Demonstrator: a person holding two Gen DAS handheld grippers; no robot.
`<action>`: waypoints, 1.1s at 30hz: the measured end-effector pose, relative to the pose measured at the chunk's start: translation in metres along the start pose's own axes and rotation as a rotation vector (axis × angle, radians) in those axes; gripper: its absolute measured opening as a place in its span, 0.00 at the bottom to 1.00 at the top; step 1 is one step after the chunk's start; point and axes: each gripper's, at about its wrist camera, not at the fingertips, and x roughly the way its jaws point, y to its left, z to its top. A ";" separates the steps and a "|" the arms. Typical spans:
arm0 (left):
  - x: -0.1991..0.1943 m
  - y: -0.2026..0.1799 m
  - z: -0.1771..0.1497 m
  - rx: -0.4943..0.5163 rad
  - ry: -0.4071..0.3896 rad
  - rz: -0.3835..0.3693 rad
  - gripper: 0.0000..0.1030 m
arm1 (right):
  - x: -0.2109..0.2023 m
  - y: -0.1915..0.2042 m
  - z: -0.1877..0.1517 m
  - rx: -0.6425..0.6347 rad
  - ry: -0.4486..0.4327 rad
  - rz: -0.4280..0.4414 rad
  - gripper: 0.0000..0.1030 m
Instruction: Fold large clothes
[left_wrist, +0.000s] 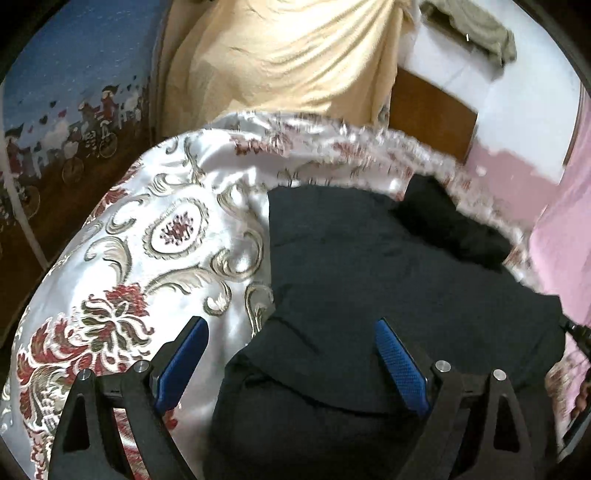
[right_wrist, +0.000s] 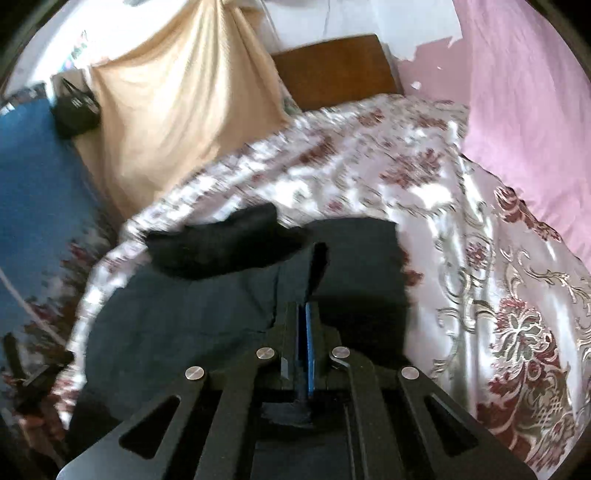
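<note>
A large dark garment (left_wrist: 388, 280) lies spread on the bed. A smaller black bundle (left_wrist: 450, 221) rests on its far end. In the left wrist view my left gripper (left_wrist: 291, 332) is open above the garment's near left edge. Its left blue pad (left_wrist: 184, 358) hangs over the bedspread and its right pad (left_wrist: 400, 363) over the dark cloth, with nothing pinched. In the right wrist view my right gripper (right_wrist: 308, 306) is shut on a raised fold of the dark garment (right_wrist: 317, 266), which stands up from the fingertips. The rest of the garment (right_wrist: 184, 314) lies flat to the left.
A shiny floral bedspread (left_wrist: 166, 236) (right_wrist: 461, 229) covers the bed. A cream cloth (left_wrist: 295, 55) hangs behind it beside a wooden headboard (right_wrist: 332, 66). Pink fabric (right_wrist: 524, 122) lies along the right side. A blue patterned panel (left_wrist: 74, 74) stands at the left.
</note>
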 end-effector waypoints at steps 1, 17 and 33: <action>0.006 -0.002 -0.002 0.013 0.016 0.016 0.89 | 0.010 -0.001 -0.003 -0.015 0.018 -0.029 0.03; 0.048 -0.024 -0.021 0.133 0.105 0.149 1.00 | 0.083 0.009 -0.044 -0.186 0.163 -0.219 0.06; 0.044 -0.018 -0.017 0.101 0.096 0.140 1.00 | 0.076 -0.001 -0.047 -0.135 0.116 -0.176 0.08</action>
